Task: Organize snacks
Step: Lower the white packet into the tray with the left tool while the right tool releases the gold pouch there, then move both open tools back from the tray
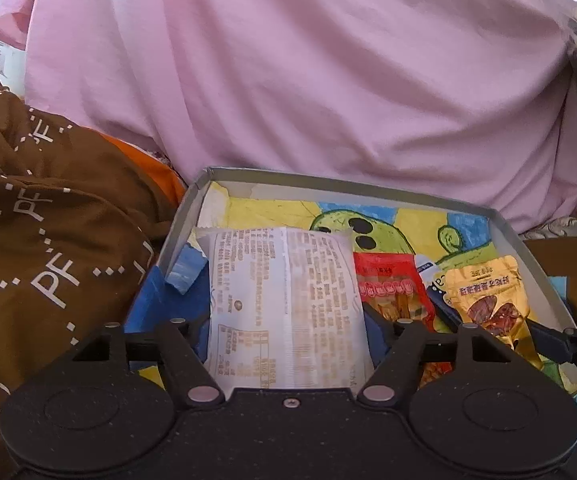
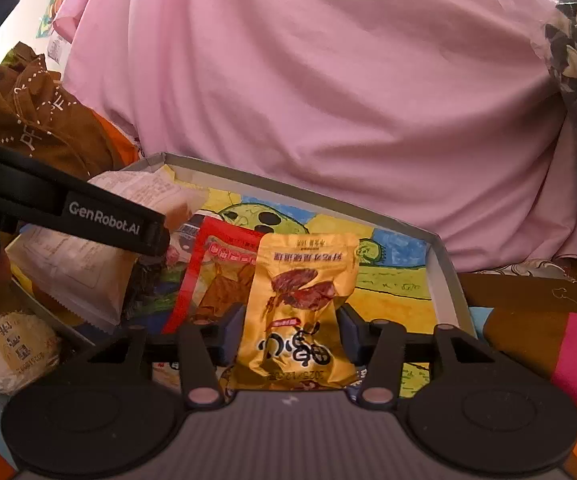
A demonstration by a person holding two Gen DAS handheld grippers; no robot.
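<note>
Each gripper's jaws clamp a snack, white packet (image 1: 284, 304) left, gold pouch (image 2: 300, 312) right, over the box (image 1: 528, 248) (best lowered flat, not overlapping).

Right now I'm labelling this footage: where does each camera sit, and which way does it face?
Left wrist: behind the left claw, facing the shallow grey cardboard box; its fingers clamp a white printed snack packet.
Right wrist: behind the right claw, facing the same box from the right; its fingers clamp a gold foil snack pouch, with the left claw's black finger crossing.
Shared: box, both packets, red snack packet, pink cloth.
</note>
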